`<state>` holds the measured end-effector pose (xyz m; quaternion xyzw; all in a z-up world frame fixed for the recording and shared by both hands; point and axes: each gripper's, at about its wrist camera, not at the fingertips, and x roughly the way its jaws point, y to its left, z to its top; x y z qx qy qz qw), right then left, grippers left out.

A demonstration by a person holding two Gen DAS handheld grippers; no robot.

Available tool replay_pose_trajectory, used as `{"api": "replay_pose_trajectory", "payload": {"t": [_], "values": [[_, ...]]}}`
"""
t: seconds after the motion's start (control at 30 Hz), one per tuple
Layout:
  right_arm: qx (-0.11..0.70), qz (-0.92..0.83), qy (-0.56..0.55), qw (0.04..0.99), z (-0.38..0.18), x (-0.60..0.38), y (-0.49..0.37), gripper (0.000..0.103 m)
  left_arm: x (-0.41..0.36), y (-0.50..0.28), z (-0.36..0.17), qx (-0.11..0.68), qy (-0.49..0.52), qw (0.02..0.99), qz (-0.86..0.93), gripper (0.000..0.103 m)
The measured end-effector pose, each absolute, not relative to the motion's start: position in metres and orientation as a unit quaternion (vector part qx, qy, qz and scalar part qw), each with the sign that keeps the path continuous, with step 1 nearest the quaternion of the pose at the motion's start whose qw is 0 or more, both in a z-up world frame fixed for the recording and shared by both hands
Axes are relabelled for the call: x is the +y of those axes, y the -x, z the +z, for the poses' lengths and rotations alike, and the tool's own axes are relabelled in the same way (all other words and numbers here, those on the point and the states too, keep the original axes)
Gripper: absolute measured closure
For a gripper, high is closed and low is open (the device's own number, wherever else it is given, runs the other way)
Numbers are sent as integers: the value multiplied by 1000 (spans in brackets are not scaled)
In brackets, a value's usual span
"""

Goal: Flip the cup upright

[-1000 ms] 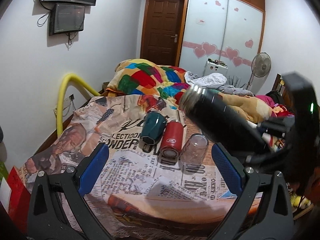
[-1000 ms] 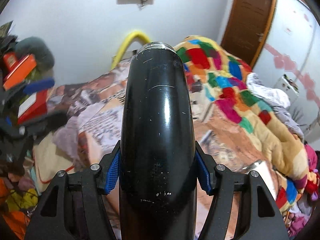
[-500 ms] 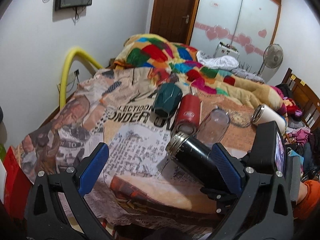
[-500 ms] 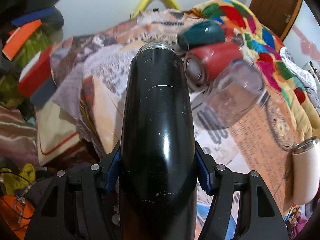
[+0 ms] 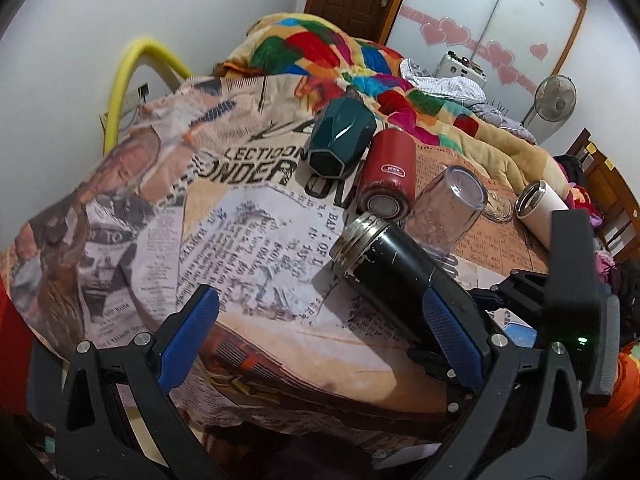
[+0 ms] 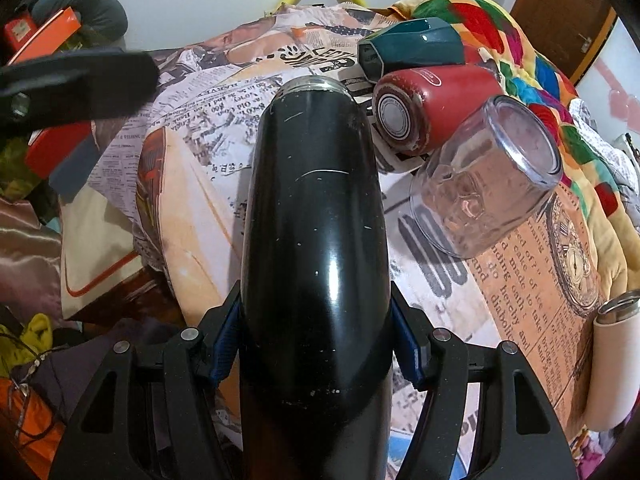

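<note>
My right gripper (image 6: 316, 344) is shut on a black steel cup (image 6: 316, 216), which lies tilted low over the newspaper-print sheet (image 5: 256, 240) with its open metal rim pointing away. The same cup (image 5: 384, 264) shows in the left wrist view, beside my right gripper (image 5: 532, 312). My left gripper (image 5: 320, 344) is open and empty, held over the sheet's front edge. A green faceted cup (image 5: 340, 140), a red cup (image 5: 386, 176), a clear glass (image 5: 448, 212) and a white cup (image 5: 540, 212) lie on their sides just beyond.
A colourful quilt (image 5: 360, 60) is bunched at the back of the bed. A yellow hose (image 5: 132, 76) arcs by the left wall. Red and orange boxes (image 6: 44, 92) and clutter sit at the bed's left side. A fan (image 5: 556, 100) stands at the far right.
My right gripper has brought the black cup down from high in the air to lie low over the sheet next to the other cups. My left gripper has dipped forward and stays open.
</note>
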<state>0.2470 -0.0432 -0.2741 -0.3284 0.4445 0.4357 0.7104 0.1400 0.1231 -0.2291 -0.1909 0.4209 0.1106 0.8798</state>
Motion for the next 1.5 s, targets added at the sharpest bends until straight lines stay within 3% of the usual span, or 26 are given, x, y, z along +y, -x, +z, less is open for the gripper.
{"api": "replay_pose_trajectory", "payload": {"t": [0.27,0.33,0.4,0.77,1.1,1.5], "values": [[432,430,312,729,-248,-67,-234,38,117,-153,-242,446,257,854,75,2],[424,421,305,742,-238,-80,-230,37,110,-160,-251,461,274,842,61,6],[418,406,288,760,-225,-97,-227,29,104,-166,-258,475,287,831,49,12],[384,335,194,838,-186,-157,-212,23,84,-198,-284,517,306,796,78,17],[377,328,148,853,-185,-177,-204,23,61,-222,-286,533,224,808,114,39],[370,315,119,866,-177,-193,-203,23,17,-179,-197,439,95,891,67,39]]}}
